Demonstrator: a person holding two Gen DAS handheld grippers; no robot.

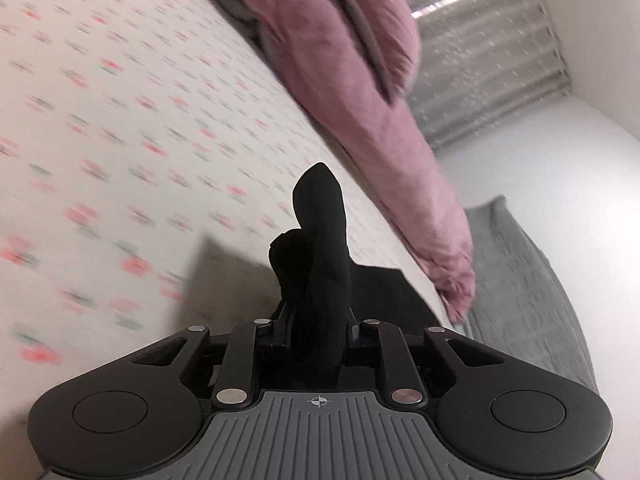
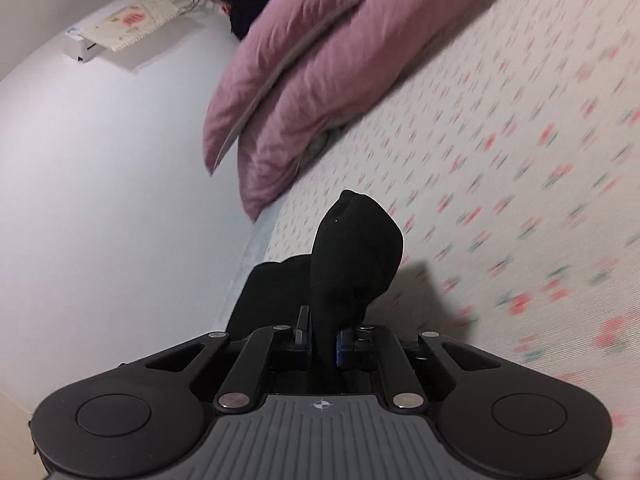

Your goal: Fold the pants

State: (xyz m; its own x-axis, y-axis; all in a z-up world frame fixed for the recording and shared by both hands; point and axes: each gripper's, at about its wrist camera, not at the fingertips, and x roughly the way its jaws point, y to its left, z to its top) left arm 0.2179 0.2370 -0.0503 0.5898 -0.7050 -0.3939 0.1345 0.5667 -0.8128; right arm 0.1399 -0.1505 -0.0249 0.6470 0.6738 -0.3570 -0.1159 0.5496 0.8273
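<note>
a: both tongs, left tongs (image 1: 316,320) and right tongs (image 2: 324,336), are clamping black pants (image 1: 320,220) bunching up ahead of them, over the bed (image 1: 120,100).

b: they're looking soft and limp, sagging; gripping edges is seeming wisest.

Black tongs (image 1: 316,320) with silver rivets, round side caps, a ribbed grey base and crosshair mark.

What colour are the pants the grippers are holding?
Black. The pants show best in the right wrist view, bunched up over the flowery sheet.
</note>
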